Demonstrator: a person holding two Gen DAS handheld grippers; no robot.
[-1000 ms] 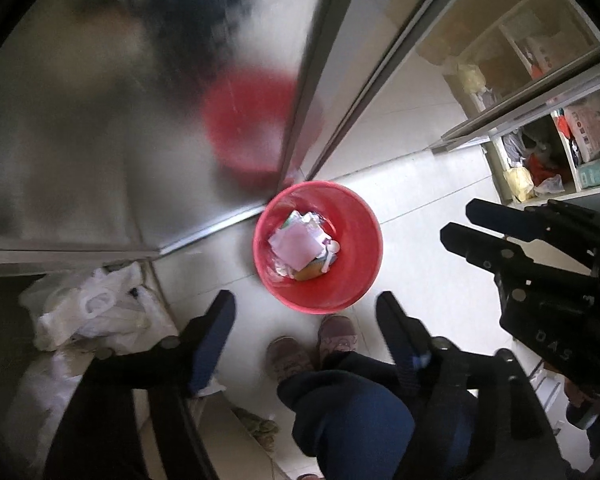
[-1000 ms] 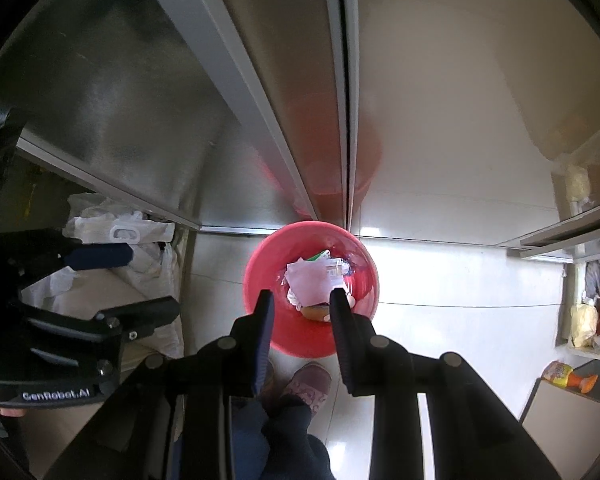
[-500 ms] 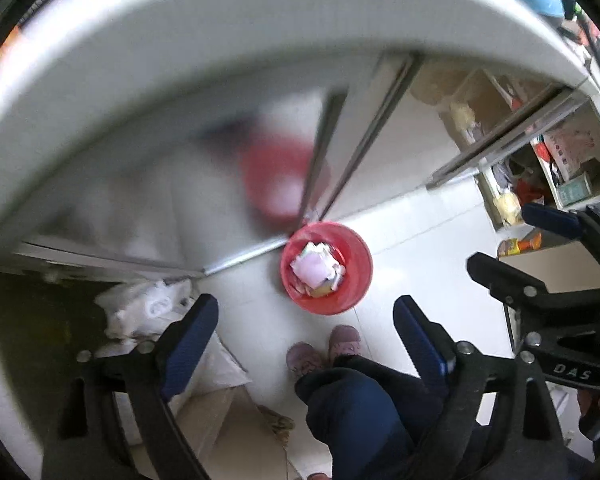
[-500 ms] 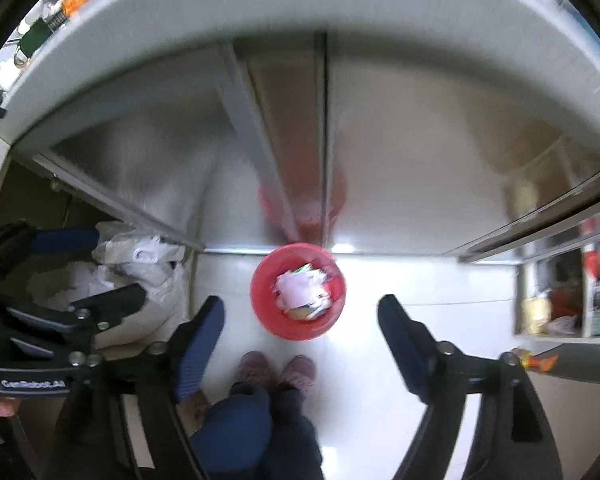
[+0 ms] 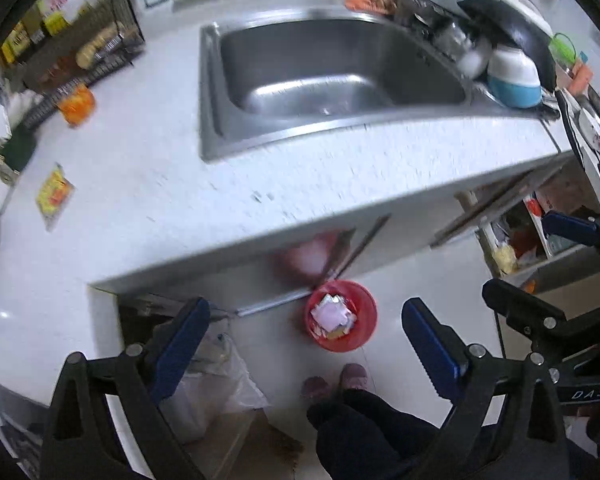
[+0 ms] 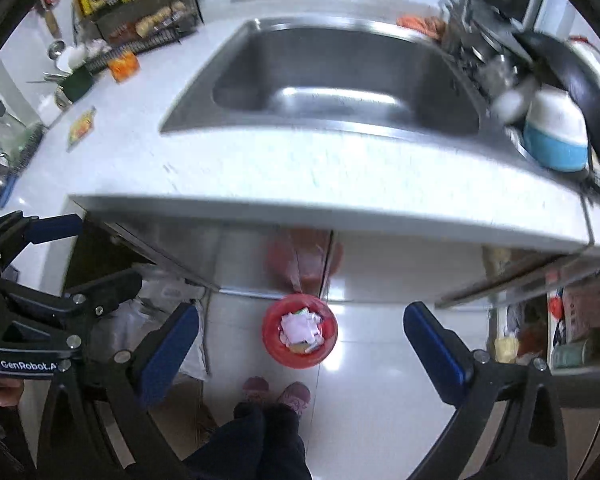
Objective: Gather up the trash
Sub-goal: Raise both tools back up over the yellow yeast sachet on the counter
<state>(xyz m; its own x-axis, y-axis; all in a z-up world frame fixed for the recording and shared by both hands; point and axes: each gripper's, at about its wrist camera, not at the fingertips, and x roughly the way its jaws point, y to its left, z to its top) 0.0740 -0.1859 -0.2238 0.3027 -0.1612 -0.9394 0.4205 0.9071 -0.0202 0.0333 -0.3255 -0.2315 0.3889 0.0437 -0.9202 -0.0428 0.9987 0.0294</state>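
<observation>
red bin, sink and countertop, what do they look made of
Red bin: seems glossy moulded plastic, an even red with a smooth rim. Sink: brushed stainless steel, grey with soft streaked highlights in the basin. Countertop: white speckled slab, perhaps stone or a composite; the blur leaves that open.

Brushed steel sink (image 5: 340, 80); glossy red plastic bin (image 5: 364, 328).

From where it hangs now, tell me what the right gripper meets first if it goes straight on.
Likely the red bin on the floor, lying between the open right gripper fingers; nothing shows in between, though depth is uncertain.
</observation>
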